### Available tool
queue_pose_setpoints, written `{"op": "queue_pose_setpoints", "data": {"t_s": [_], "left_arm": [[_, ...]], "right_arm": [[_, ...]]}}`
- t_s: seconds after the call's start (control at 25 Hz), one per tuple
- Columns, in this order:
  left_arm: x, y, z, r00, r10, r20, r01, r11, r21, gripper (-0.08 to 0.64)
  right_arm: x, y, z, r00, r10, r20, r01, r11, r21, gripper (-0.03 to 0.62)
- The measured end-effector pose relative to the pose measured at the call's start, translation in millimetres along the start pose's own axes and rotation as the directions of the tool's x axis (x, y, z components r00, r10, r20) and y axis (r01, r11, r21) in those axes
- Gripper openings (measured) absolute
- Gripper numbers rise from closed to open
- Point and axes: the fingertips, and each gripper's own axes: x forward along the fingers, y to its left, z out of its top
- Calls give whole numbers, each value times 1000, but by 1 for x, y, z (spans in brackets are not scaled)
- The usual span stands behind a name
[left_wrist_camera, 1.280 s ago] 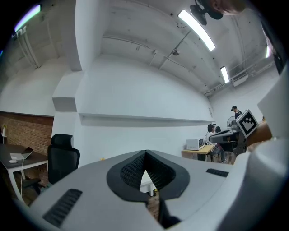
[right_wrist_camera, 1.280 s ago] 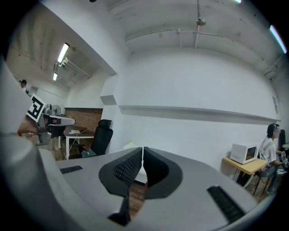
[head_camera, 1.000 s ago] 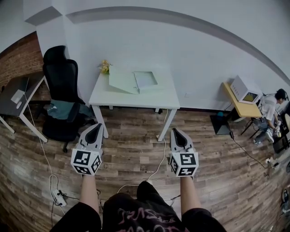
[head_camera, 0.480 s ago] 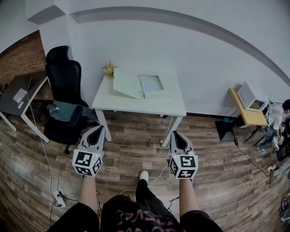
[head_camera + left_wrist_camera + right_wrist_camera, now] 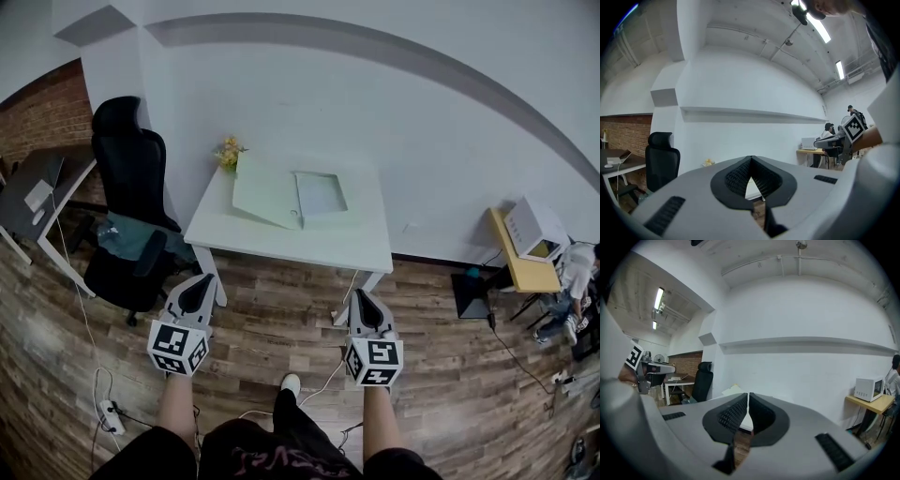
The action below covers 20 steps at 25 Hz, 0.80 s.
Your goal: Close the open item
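A flat white box lies open on the white table, its lid swung out to the left and raised. Both grippers hang over the wooden floor, short of the table's near edge. My left gripper is shut and holds nothing, and so is my right gripper. In the left gripper view the jaws meet at the tip, with a bit of the table showing through the gap behind them. The right gripper view shows the jaws closed to a thin slit.
A black office chair stands left of the table, with a dark desk beyond it. Yellow flowers sit at the table's back left corner. A wooden side table with a microwave and a person are at the right. A power strip and cables lie on the floor.
The person has stepped toward the table, which now looks larger and closer. Both grippers kept their spacing and stayed shut. The side table and people at the right slid toward the frame edge.
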Motion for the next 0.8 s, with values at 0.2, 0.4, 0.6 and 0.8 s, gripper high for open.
{"op": "queue_pose_setpoints", "data": {"t_s": [0.2,0.4,0.6,0.8], "left_arm": [[52,11,-6,999,18,-34,-18,1000,-4,12],[105,21,-4,998,39,-39,-39,999,-9,12],[153,25,-4,997,51,-51,-51,999,-9,12],[184,28,-4,996,67,-67,-67,998,-2,12]], "right_arm": [[54,-24,-4,999,22,-24,-22,1000,8,26],[103,-50,-2,998,52,-29,-51,999,9,28],[149,-78,1,997,70,-35,-70,997,10,28],[184,-96,2,995,90,-35,-90,996,18,28]]}}
